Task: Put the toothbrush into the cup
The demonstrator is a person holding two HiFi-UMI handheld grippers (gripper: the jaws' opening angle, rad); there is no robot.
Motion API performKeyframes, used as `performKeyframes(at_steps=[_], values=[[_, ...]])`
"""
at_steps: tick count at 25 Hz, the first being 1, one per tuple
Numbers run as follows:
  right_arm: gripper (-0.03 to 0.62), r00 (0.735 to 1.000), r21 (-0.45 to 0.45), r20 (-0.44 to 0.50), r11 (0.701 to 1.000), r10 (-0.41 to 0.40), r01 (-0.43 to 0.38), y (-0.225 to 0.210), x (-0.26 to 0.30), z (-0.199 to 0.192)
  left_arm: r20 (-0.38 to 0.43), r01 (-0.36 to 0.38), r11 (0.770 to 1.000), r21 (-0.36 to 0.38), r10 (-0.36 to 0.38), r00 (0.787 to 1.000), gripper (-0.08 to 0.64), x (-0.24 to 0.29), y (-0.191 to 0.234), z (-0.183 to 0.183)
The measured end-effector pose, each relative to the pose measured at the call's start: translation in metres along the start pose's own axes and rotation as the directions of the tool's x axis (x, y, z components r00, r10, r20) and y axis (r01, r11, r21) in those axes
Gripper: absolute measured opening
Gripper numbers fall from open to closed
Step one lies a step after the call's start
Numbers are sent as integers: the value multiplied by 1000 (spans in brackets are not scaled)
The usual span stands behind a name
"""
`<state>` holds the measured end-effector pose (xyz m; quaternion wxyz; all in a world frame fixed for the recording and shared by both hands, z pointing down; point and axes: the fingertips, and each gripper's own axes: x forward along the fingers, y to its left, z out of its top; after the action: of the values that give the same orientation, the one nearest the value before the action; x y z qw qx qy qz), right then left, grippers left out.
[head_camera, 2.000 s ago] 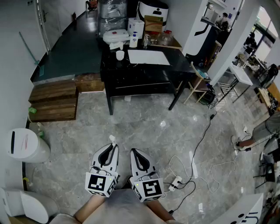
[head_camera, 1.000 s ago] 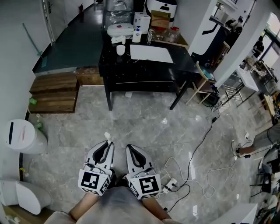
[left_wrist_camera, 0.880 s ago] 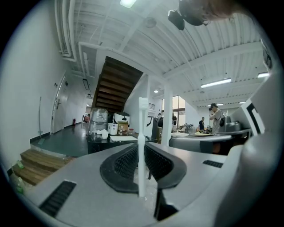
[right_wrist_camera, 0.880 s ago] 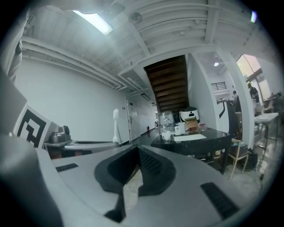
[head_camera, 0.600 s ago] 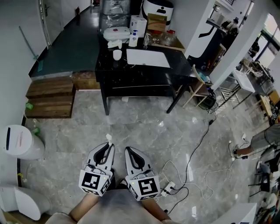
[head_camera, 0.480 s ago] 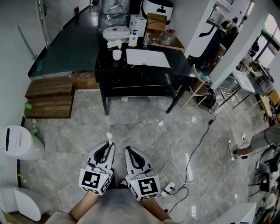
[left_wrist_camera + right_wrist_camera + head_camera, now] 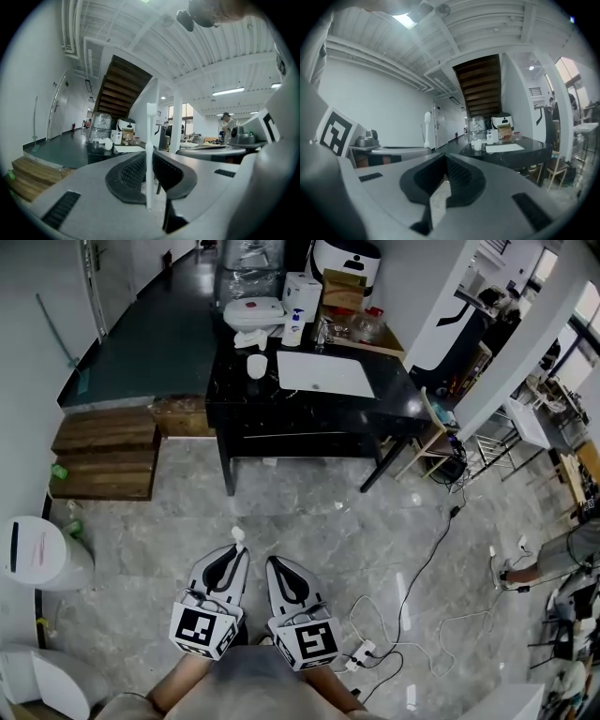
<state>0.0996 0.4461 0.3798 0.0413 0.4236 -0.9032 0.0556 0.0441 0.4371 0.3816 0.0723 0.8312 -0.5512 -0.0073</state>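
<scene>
Both grippers are held low and side by side over a grey marble floor (image 7: 309,512), in front of the person, well apart from the black table (image 7: 309,413). The left gripper (image 7: 235,552) has its jaws pressed together on the white toothbrush (image 7: 149,136). The brush stands upright between the pads, bristle head at the top, sticking out past the jaw tips. In the head view the head of the brush shows just beyond the left tips. The right gripper (image 7: 276,564) has its jaws brought together at the tips with nothing between them, only floor seen through the gap behind. The white cup (image 7: 256,366) stands upright on the far left part of the table, beside a white rectangular basin (image 7: 325,374). A white cable (image 7: 412,563) runs across the floor at the right
</scene>
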Motion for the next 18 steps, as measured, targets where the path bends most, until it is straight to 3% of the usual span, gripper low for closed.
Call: performKeyframes(at_steps=[18], values=[[6, 1000, -19, 1, 1000, -20, 20, -14, 132, 26, 24, 53, 999, -9, -53, 998, 48, 75, 104, 33]])
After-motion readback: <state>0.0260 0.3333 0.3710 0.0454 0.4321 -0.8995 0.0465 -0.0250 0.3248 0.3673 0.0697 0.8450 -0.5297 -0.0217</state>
